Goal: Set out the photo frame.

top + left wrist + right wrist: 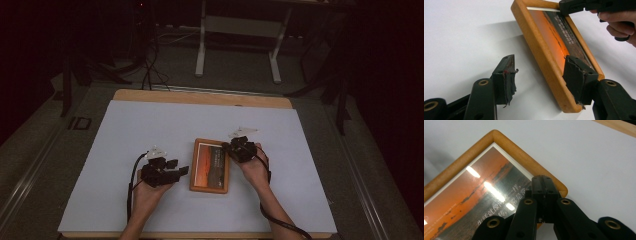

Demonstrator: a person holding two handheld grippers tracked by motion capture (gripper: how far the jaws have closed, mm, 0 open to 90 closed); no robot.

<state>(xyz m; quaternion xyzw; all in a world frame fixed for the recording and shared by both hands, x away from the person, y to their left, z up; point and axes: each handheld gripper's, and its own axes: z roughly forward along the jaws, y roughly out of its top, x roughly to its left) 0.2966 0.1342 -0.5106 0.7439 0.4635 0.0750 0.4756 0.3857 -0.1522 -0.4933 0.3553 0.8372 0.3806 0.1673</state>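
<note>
High view: a wooden picture frame [210,166] is lying flat near the middle of a white sheet [150,130] covering the table [200,97]. The frame is holding a print with an orange sunset scene and lines of printed characters. The left hand [147,192] is holding the left gripper [181,167] just beside the frame's left edge. The right hand [255,167] is holding the right gripper [226,146] over the frame's far right corner.

Left gripper view: the left gripper [539,75] is standing with its jaws spread wide. One jaw is resting over the white sheet [461,37], apart from the frame; the other is sitting at the near corner of the frame [544,57], over its rail. Nothing is being held between them. The right gripper [571,6] is showing at the frame's far end.

Right gripper view: the right gripper [544,186] is sitting with its jaws pressed together, tips lying at the inner edge of the frame's [506,143] rail near one corner. Whether anything is being pinched between them cannot be told.
</note>
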